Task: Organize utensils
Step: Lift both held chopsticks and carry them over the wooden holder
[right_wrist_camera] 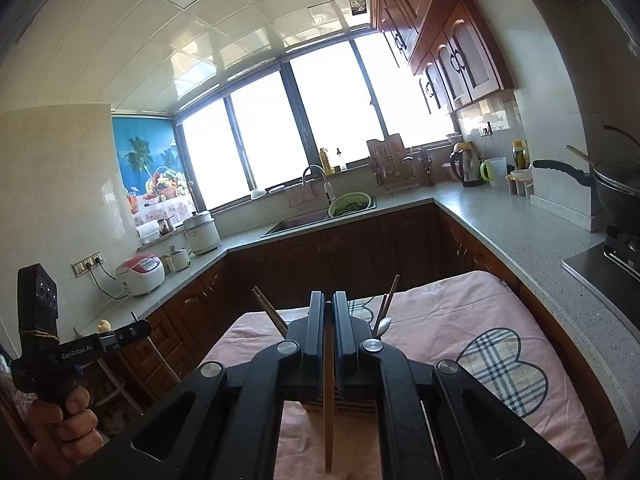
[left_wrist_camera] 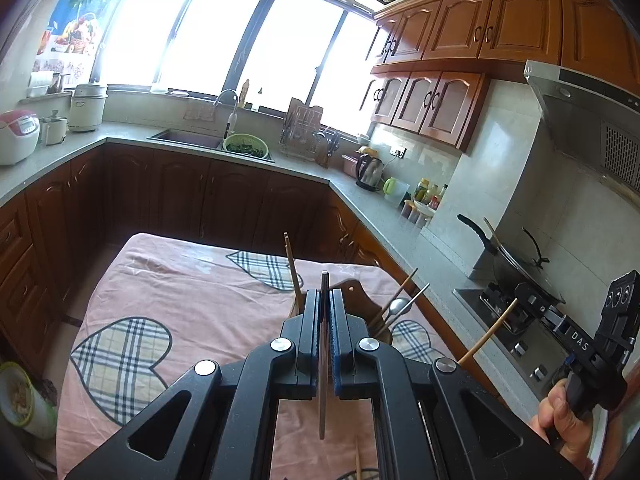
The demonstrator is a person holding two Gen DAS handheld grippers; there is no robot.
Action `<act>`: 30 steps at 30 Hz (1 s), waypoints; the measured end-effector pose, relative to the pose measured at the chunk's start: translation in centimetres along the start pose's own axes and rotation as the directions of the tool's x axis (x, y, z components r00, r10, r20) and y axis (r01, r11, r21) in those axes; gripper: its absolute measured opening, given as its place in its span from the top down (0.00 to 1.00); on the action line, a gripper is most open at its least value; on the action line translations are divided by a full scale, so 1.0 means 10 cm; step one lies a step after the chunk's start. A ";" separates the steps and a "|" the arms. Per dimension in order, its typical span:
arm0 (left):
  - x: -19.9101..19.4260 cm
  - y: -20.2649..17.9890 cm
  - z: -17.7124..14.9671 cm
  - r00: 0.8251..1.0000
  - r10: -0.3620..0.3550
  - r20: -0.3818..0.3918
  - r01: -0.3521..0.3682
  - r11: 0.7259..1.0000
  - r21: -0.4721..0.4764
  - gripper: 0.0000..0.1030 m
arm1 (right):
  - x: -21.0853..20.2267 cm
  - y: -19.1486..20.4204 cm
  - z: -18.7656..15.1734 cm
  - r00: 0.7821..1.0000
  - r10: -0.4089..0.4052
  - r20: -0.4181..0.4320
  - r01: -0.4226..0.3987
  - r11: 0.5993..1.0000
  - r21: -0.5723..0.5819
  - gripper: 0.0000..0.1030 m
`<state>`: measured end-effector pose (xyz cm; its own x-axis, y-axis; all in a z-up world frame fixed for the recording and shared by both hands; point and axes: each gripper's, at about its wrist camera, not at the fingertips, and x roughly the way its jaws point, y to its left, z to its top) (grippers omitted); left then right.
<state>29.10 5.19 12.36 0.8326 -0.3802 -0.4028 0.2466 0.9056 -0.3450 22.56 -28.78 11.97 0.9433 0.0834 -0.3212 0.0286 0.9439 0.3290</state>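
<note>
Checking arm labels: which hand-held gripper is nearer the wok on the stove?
Right. The right hand-held gripper is by the stove, in front of the wok; the left hand-held gripper is over the pink tablecloth, farther off.

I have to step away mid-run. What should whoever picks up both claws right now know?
Left claw: shut on a flat metal utensil handle, which stands upright between its pads.
Right claw: shut on a wooden chopstick.
The wooden holder stands on the pink cloth just ahead, already holding chopsticks and a spoon.
Left to do: drop both held pieces into the holder. One more stick lies on the cloth near you.
</note>
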 end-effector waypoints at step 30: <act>1.90 0.16 0.24 0.998 0.062 -0.008 -0.062 0.995 -0.074 0.97 | 1.06 -0.25 0.21 0.995 -0.065 0.081 0.064 0.998 0.014 0.96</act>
<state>46.51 -0.16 6.18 0.8424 -0.3248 -0.4299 0.1571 0.9112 -0.3807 33.23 -30.95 9.60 0.9632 -0.0039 -0.2688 0.0931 0.9428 0.3200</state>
